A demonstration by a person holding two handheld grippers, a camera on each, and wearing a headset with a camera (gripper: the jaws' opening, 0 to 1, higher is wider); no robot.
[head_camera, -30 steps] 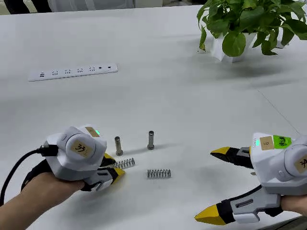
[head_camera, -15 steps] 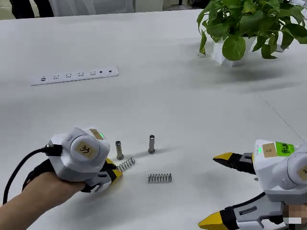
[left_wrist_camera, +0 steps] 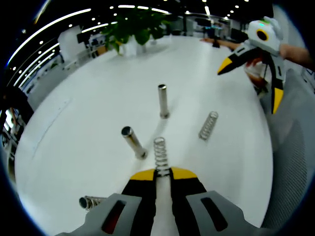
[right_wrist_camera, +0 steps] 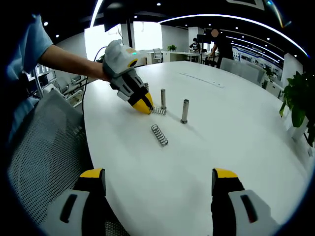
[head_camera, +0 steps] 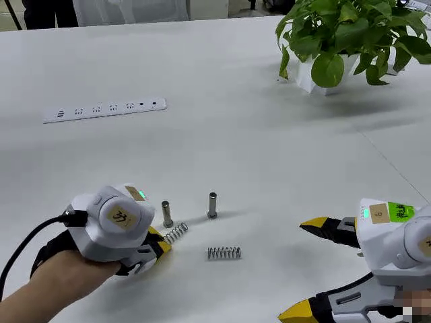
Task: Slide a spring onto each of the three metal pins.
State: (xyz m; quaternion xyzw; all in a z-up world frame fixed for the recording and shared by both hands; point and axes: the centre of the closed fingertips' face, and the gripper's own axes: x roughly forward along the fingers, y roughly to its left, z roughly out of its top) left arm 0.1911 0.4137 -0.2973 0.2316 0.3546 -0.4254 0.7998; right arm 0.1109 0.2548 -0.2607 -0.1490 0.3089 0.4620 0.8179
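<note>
The left gripper point(left_wrist_camera: 162, 172) pinches a thin coiled metal spring point(left_wrist_camera: 159, 153). The right gripper point(right_wrist_camera: 158, 176) has its jaws wide apart.

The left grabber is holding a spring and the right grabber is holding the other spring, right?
No. The left gripper holds a spring, but the right gripper is open and empty: the right gripper view shows the other spring lying on the table.
</note>
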